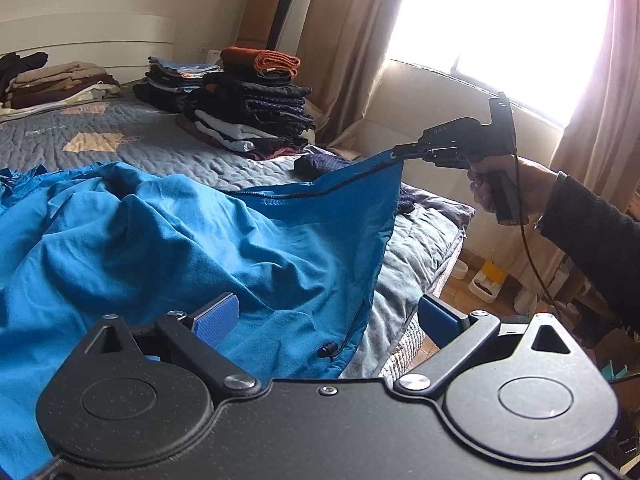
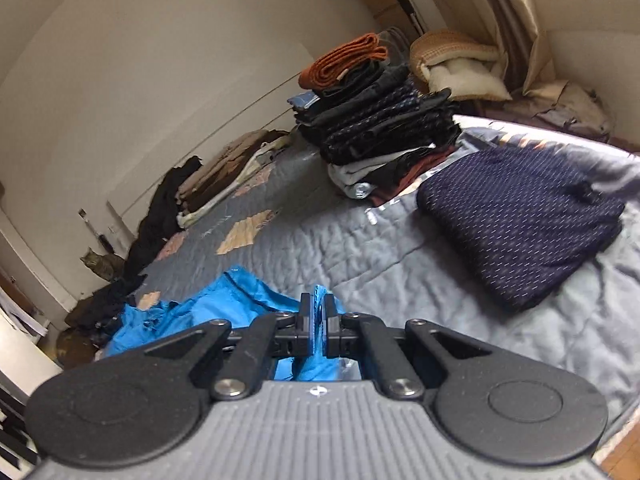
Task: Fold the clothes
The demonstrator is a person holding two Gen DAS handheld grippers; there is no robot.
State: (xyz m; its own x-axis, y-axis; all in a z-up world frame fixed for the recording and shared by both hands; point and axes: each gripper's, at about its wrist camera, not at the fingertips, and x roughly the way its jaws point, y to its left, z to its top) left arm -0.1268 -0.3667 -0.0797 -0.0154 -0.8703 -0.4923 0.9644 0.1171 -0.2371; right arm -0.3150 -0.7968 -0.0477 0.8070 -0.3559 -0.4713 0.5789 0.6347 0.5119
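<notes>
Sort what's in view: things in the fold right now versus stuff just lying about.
In the job: blue jacket, right gripper clamped on its zipper corner, left gripper open.
Lying about: folded stacks, navy dotted garment, cat, floor bowls.

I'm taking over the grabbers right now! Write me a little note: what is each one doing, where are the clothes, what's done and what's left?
Right gripper: shut on a corner of the blue jacket, by its zipper edge, holding that corner up off the bed.
Left gripper: open, holding nothing, above the jacket's lower edge.
The rest of the jacket lies rumpled on the bed.
Done: folded piles stand at the far side of the bed, and a folded dark dotted piece lies apart from them.
Left: spread the jacket flat, fold it, add it to a pile. Loose dark clothes at the bed's far edge probably need folding too.
</notes>
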